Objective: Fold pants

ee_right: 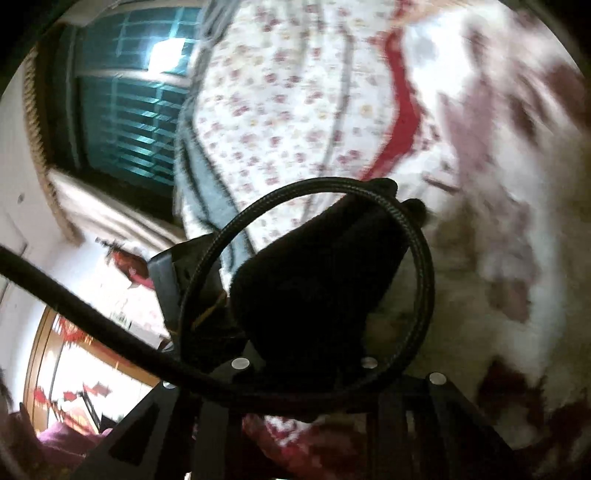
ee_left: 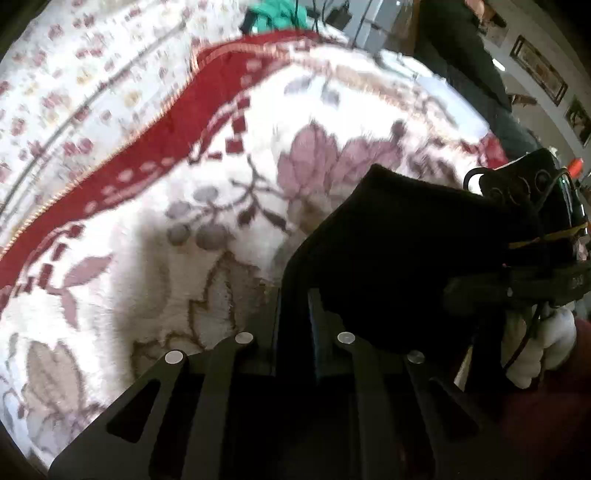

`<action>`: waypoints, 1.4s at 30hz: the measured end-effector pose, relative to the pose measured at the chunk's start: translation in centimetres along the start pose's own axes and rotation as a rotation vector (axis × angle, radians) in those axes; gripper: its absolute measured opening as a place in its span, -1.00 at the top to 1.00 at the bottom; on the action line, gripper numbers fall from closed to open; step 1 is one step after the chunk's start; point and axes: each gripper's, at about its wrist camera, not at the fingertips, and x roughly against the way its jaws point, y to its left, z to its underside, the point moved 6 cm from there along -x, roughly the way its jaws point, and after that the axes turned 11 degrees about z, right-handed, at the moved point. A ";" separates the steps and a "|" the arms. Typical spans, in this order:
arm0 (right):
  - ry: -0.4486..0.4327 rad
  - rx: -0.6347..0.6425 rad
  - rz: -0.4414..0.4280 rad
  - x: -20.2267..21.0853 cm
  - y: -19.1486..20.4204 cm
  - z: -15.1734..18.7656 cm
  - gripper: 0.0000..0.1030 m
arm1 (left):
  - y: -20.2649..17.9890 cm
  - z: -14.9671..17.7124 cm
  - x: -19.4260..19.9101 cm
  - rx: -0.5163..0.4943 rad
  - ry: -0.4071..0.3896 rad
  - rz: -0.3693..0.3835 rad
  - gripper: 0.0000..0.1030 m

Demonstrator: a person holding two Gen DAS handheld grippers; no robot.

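The black pants (ee_left: 399, 258) hang bunched in front of me, lifted above a white floral blanket (ee_left: 184, 206). My left gripper (ee_left: 295, 295) is shut on the pants, its dark fingers pinching the cloth edge. The other gripper's body (ee_left: 535, 206) is close on the right, also at the pants. In the right wrist view the pants (ee_right: 314, 280) fill the centre and my right gripper (ee_right: 303, 347) is shut on them; its fingertips are hidden by the cloth. A black cable loop (ee_right: 424, 258) crosses in front.
The blanket has a red border band (ee_left: 147, 162), with a small-flowered sheet (ee_right: 277, 110) beyond it. A window (ee_right: 125, 110) is at the left. A person in dark clothes (ee_left: 461, 55) stands at the far right. Green cloth (ee_left: 280, 16) lies at the back.
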 end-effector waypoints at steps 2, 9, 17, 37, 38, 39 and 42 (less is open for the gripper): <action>0.002 0.053 -0.017 0.2 2.1 -0.4 0.55 | -0.5 -0.2 1.9 -0.002 -0.042 0.000 0.77; 0.046 0.239 -0.089 -1.1 10.6 -0.7 0.55 | 1.1 0.7 10.6 0.096 -0.177 -0.033 0.73; 0.280 0.442 -0.083 -12.3 15.3 6.1 0.55 | 9.3 9.6 17.7 0.368 -0.245 -0.267 0.55; 0.208 0.387 0.195 -13.6 9.7 2.2 -0.40 | 8.9 19.6 21.9 0.671 -0.317 -0.278 -0.04; 0.230 0.359 0.205 -14.1 8.5 2.1 -0.40 | 8.8 19.9 21.3 0.678 -0.295 -0.285 -0.04; 0.249 0.343 0.214 -14.6 7.9 2.1 -0.40 | 8.7 20.2 20.4 0.683 -0.267 -0.295 -0.04; 0.318 0.324 0.221 -17.0 6.1 3.0 -0.40 | 9.0 20.6 18.4 0.703 -0.208 -0.327 -0.04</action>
